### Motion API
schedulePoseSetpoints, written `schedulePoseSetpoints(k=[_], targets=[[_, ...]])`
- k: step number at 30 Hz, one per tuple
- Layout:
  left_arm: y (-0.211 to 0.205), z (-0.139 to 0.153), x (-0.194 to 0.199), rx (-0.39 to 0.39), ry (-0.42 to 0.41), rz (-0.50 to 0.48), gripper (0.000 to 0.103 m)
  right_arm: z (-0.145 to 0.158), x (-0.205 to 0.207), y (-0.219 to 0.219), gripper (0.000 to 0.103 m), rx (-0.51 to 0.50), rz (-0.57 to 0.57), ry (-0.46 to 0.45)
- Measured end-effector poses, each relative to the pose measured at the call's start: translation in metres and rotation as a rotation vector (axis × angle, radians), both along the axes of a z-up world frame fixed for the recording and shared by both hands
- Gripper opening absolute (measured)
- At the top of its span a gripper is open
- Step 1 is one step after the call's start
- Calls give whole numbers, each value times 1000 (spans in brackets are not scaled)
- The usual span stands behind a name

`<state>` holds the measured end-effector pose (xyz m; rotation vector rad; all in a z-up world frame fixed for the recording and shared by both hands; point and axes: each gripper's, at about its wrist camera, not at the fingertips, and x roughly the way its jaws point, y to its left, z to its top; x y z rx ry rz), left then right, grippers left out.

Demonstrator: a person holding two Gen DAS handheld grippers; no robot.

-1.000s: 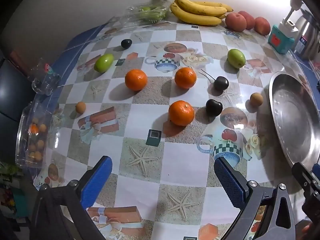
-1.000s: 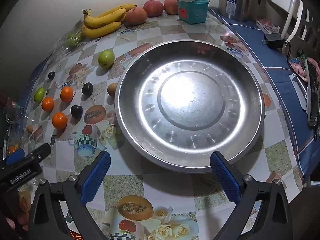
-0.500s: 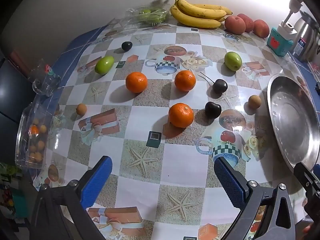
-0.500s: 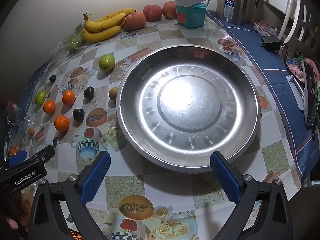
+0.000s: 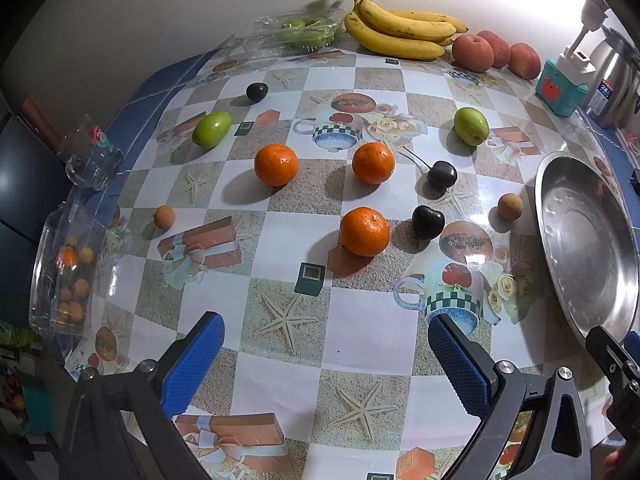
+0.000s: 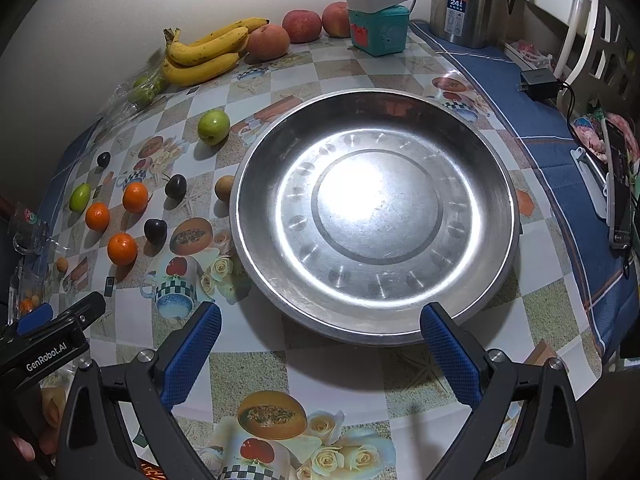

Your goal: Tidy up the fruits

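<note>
Left claw (image 5: 324, 354) spread, empty, nearest orange (image 5: 364, 231) ahead on worktop (image 5: 360, 320), right claw (image 6: 320, 344) spread, empty, facing steel pan (image 6: 256, 248)

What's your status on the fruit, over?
Left gripper open, empty, facing the nearest orange. Right gripper open, empty, at the steel pan. Pan holds no fruit yet. Nothing between left gripper and orange.
</note>
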<state>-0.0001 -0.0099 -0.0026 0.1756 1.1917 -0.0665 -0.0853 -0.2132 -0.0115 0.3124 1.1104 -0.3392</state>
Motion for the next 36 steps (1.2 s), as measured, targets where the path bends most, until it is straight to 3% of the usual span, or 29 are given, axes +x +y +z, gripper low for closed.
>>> schedulePoseSetpoints(k=[36], targets=[[2, -4, 1, -17, 11, 23, 103, -7, 1, -2, 100, 7, -7, 9]])
